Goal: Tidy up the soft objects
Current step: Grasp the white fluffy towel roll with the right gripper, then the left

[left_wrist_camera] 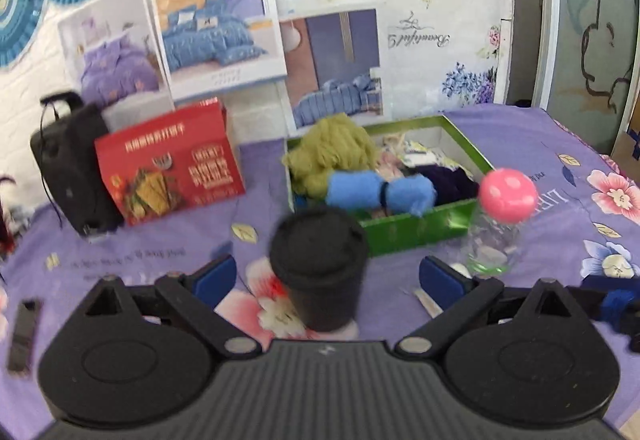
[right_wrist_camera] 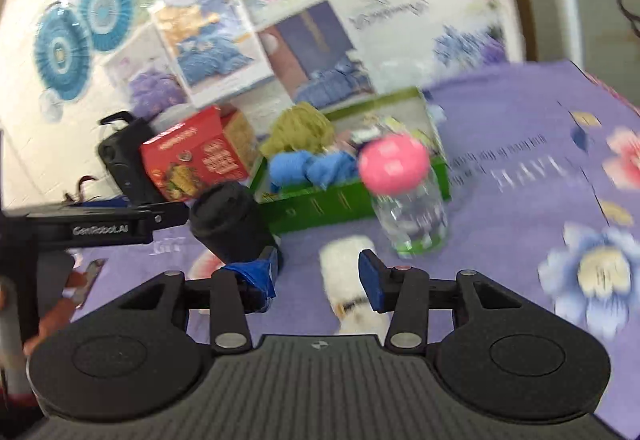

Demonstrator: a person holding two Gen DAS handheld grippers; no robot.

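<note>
A green box (left_wrist_camera: 416, 230) (right_wrist_camera: 320, 206) on the purple sheet holds soft things: an olive cloth (left_wrist_camera: 332, 152) (right_wrist_camera: 300, 132), a rolled blue towel (left_wrist_camera: 380, 192) (right_wrist_camera: 308, 166) on its front rim, and dark and patterned cloths. A white rolled cloth (right_wrist_camera: 348, 280) with a dark band lies on the sheet between my right gripper's fingers. My right gripper (right_wrist_camera: 318, 278) is open around it, apart from it. My left gripper (left_wrist_camera: 326, 276) is open and empty, with a black lidded cup (left_wrist_camera: 320, 264) (right_wrist_camera: 232, 220) standing between its fingers.
A clear jar with a pink lid (left_wrist_camera: 504, 200) (right_wrist_camera: 400, 184) stands in front of the box's right corner. A red carton (left_wrist_camera: 172, 164) (right_wrist_camera: 192, 160) and a black speaker (left_wrist_camera: 68, 168) (right_wrist_camera: 124, 156) stand to the left. A dark flat object (left_wrist_camera: 22, 336) lies far left.
</note>
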